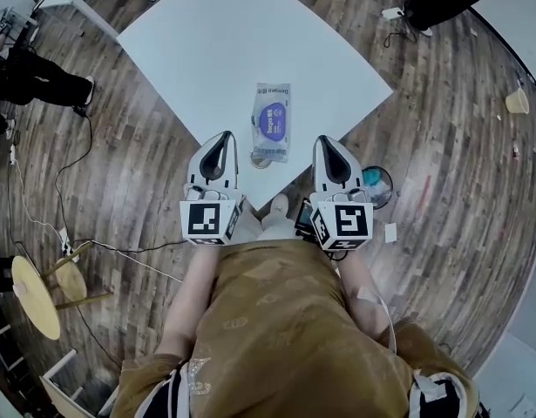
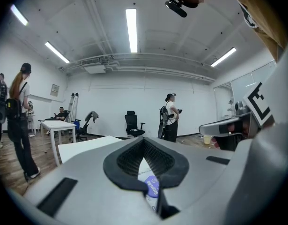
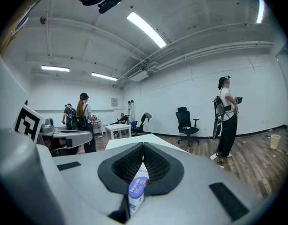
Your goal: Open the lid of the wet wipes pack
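The wet wipes pack [image 1: 272, 122] lies flat near the front corner of the white table [image 1: 206, 50], its purple round label facing up and its lid down. My left gripper [image 1: 219, 149] hangs just left of the pack's near end, and my right gripper [image 1: 332, 151] just right of it. Neither touches the pack. Both are shut with nothing held. In the left gripper view the jaw tips [image 2: 144, 142] meet, and the pack [image 2: 152, 187] shows through the gap below them. The right gripper [image 3: 144, 146] looks the same, with the pack [image 3: 136, 191] ahead of it.
The table's corner points at the person's legs, with wooden floor all around it. A yellow stool [image 1: 37, 294] and cables lie at the left, and a teal bin [image 1: 376, 181] sits by the right gripper. People [image 3: 227, 118] and office chairs [image 2: 133, 124] stand farther off in the room.
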`<state>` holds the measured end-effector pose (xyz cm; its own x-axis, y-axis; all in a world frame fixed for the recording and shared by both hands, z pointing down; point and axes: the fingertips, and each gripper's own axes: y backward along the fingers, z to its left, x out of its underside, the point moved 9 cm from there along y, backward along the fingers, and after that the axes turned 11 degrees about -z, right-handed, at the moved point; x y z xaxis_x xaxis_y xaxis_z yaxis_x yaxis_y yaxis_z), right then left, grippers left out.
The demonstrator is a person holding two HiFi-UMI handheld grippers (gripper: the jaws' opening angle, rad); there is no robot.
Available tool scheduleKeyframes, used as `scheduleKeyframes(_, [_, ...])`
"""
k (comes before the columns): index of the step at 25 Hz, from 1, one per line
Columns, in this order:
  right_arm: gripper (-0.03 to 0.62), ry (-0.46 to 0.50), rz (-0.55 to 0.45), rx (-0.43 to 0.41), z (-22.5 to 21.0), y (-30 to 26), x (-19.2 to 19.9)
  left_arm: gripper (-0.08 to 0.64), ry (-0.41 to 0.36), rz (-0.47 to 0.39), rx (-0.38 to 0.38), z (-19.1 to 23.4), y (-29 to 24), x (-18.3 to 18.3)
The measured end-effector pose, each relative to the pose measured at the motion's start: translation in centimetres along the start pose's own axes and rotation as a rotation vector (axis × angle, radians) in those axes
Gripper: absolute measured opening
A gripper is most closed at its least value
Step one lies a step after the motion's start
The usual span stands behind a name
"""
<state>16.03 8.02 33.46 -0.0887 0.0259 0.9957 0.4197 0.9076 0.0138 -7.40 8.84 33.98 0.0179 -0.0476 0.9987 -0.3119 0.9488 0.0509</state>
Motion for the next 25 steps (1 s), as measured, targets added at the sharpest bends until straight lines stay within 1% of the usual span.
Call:
scheduleKeyframes(3, [0.009, -0.013, 0.012, 0.001, -0.5, -0.9, 0.0, 0.000, -0.002, 0.004, 0.004, 0.2, -1.0, -0.1])
scheduleKeyframes(6, [0.009, -0.034, 0.050, 0.034, -1.1, -1.7, 0.4, 0.000, 0.008, -0.002, 0.008, 0.5, -1.8, -0.4])
scheduleKeyframes(9, [0.009, -0.047, 0.103, 0.068, -1.5, -2.7, 1.2, 0.000, 0.003, 0.002, 0.028, 0.8, -2.8, -0.1])
scheduleKeyframes(14, [0.009, -0.055, 0.153, 0.085, -1.6, -4.2, 1.7, 0.000, 0.005, 0.028, 0.064, 1.5, -4.3, 0.8])
scheduleKeyframes(19, [0.011, -0.054, 0.183, 0.065, -0.7, -6.0, 2.2, 0.000, 0.004, 0.054, 0.089, 2.5, -5.4, 1.7])
scheduleKeyframes(25, [0.011, -0.075, 0.239, 0.030, 0.1, -7.2, 3.4, 0.000, 0.020, 0.073, 0.109, 3.0, -6.1, 2.6])
